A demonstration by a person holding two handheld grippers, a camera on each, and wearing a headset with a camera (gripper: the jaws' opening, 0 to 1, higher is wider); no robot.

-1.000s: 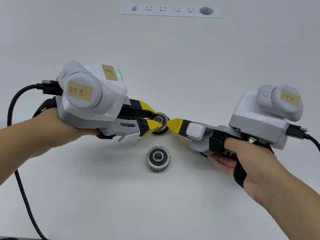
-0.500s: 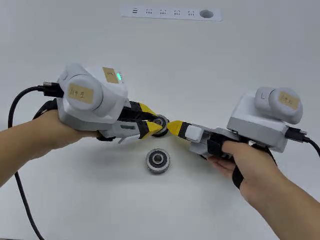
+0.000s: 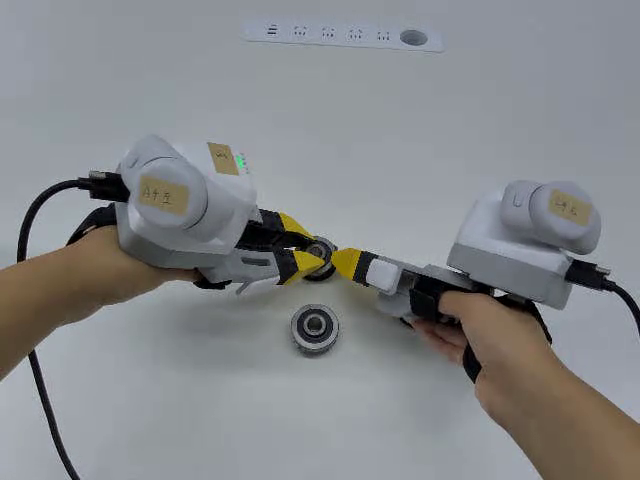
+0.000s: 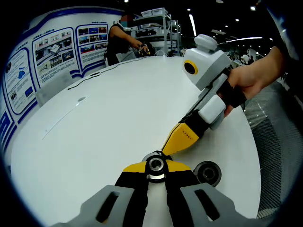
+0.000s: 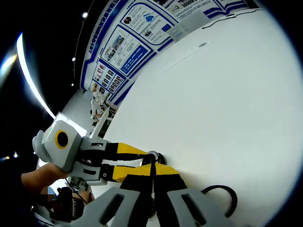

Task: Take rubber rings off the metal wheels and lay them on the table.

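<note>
Head view, left to right: a black cable loops along the far-left edge of the white table. The left hand holds the left gripper. Its yellow-tipped jaws are clamped on a metal wheel, which is lifted off the table at centre. The right gripper comes in from the right, held in the right hand. Its jaws are pressed together and the tips touch the right rim of the held wheel. Cannot tell if they pinch a rubber ring there. A second wheel lies flat on the table just nearer than the two tips, apart from both grippers. It has a dark rubber ring around a shiny hub. A white power strip lies at the far edge.

Left gripper view: the left gripper has its jaws closed on the held wheel, hub facing the camera. The right gripper slants in from the right, its yellow tip against the wheel's upper right rim. The second wheel lies on the table just to the right. A person stands at the far end.

Right gripper view: the left gripper reaches in from the left, jaws on the held wheel. The right gripper has its own jaws together, tips right at that wheel.
</note>
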